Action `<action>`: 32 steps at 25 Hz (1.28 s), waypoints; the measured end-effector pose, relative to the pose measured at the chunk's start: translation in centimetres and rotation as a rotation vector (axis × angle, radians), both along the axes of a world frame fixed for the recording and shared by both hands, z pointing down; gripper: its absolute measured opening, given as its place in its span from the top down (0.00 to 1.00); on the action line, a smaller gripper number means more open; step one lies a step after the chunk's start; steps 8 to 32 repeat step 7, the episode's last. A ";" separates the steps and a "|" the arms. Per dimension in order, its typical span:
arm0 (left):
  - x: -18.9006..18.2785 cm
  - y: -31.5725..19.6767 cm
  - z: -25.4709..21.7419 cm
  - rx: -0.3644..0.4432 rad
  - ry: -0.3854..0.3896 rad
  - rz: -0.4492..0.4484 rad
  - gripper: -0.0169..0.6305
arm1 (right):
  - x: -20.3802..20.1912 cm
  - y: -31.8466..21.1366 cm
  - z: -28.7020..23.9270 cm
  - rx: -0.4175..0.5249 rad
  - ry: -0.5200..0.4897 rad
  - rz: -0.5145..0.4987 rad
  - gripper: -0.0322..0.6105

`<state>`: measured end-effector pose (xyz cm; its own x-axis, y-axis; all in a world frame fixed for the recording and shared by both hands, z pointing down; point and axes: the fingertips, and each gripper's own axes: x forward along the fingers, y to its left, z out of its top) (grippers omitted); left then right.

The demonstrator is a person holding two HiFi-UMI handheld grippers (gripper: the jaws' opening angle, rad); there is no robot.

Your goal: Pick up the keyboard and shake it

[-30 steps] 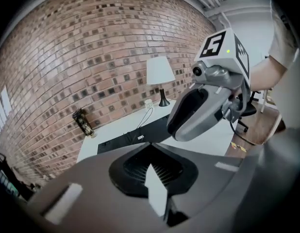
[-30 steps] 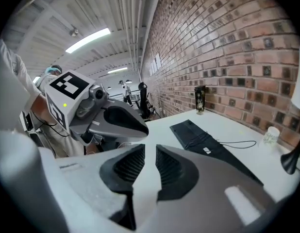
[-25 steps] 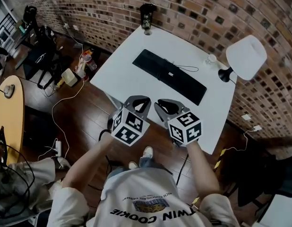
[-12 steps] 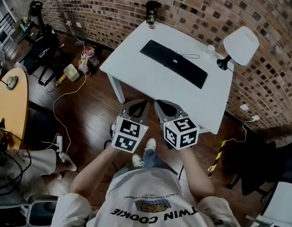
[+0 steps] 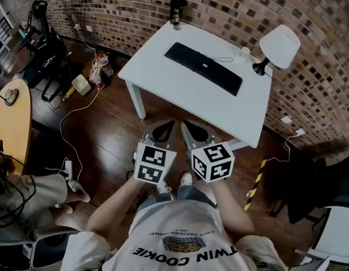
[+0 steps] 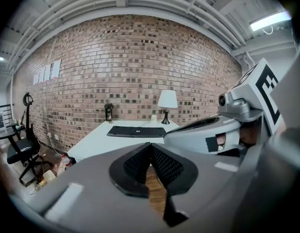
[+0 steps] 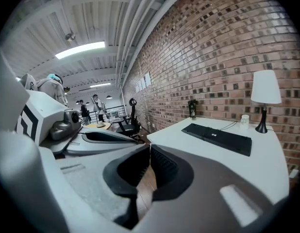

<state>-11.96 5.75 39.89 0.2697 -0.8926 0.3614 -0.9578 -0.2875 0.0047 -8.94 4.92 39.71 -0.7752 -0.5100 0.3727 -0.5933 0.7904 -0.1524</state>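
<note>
A black keyboard [image 5: 203, 68] lies flat on the white table [image 5: 163, 83], with a thin cable curling off its far side. It also shows as the keyboard [image 6: 136, 130] in the left gripper view and the keyboard [image 7: 217, 138] in the right gripper view. My left gripper [image 5: 161, 130] and right gripper [image 5: 191, 130] hang side by side over the wooden floor, short of the table's near edge and well apart from the keyboard. Both are shut with nothing between their jaws.
A white lamp [image 5: 276, 45] stands at the table's right end, a small white cup [image 5: 244, 51] beside it, a dark bottle [image 5: 175, 11] at the far corner by the brick wall. Cables, bags and chairs clutter the floor to the left. People stand in the distance.
The table and keyboard have drawn farther away in the head view. Both grippers have come back from over the table's edge to above the floor.
</note>
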 end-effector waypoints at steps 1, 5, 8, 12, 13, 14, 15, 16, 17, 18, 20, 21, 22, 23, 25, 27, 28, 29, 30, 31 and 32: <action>0.1 0.2 -0.1 0.002 0.000 0.001 0.96 | 0.0 0.2 -0.2 0.006 0.000 0.001 0.94; 0.3 0.7 -0.7 0.010 0.007 0.005 0.96 | 0.0 1.0 -0.7 0.022 0.005 0.001 0.94; 0.6 0.9 -0.8 0.011 0.011 0.008 0.96 | 0.1 1.2 -0.8 0.025 0.005 0.003 0.94; 0.6 0.9 -0.8 0.011 0.011 0.008 0.96 | 0.1 1.2 -0.8 0.025 0.005 0.003 0.94; 0.6 0.9 -0.8 0.011 0.011 0.008 0.96 | 0.1 1.2 -0.8 0.025 0.005 0.003 0.94; 0.6 0.9 -0.8 0.011 0.011 0.008 0.96 | 0.1 1.2 -0.8 0.025 0.005 0.003 0.94; 0.6 0.9 -0.8 0.011 0.011 0.008 0.96 | 0.1 1.2 -0.8 0.025 0.005 0.003 0.94; 0.6 0.9 -0.8 0.011 0.011 0.008 0.96 | 0.1 1.2 -0.8 0.025 0.005 0.003 0.94; 0.6 0.9 -0.8 0.011 0.011 0.008 0.96 | 0.1 1.2 -0.8 0.025 0.005 0.003 0.94; 0.6 0.9 -0.8 0.011 0.011 0.008 0.96 | 0.1 1.2 -0.8 0.025 0.005 0.003 0.94; 0.6 0.9 -0.8 0.011 0.011 0.008 0.96 | 0.1 1.2 -0.8 0.025 0.005 0.003 0.94; 0.6 0.9 -0.8 0.011 0.011 0.008 0.96 | 0.1 1.2 -0.8 0.025 0.005 0.003 0.94; 0.6 0.9 -0.8 0.011 0.011 0.008 0.96 | 0.1 1.2 -0.8 0.025 0.005 0.003 0.94; 0.6 0.9 -0.8 0.011 0.011 0.008 0.96 | 0.1 1.2 -0.8 0.025 0.005 0.003 0.94; 0.6 0.9 -0.8 0.011 0.011 0.008 0.96 | 0.1 1.2 -0.8 0.025 0.005 0.003 0.94; 0.6 0.9 -0.8 0.011 0.011 0.008 0.96 | 0.1 1.2 -0.8 0.025 0.005 0.003 0.94; 0.6 0.9 -0.8 0.011 0.011 0.008 0.96 | 0.1 1.2 -0.8 0.025 0.005 0.003 0.94; 0.6 0.9 -0.8 0.011 0.011 0.008 0.96 | 0.1 1.2 -0.8 0.025 0.005 0.003 0.94; 0.6 0.9 -0.8 0.011 0.011 0.008 0.96 | 0.1 1.2 -0.8 0.025 0.005 0.003 0.94; 0.6 0.9 -0.8 0.011 0.011 0.008 0.96 | 0.1 1.2 -0.8 0.025 0.005 0.003 0.94; 0.6 0.9 -0.8 0.011 0.011 0.008 0.96 | 0.1 1.2 -0.8 0.025 0.005 0.003 0.94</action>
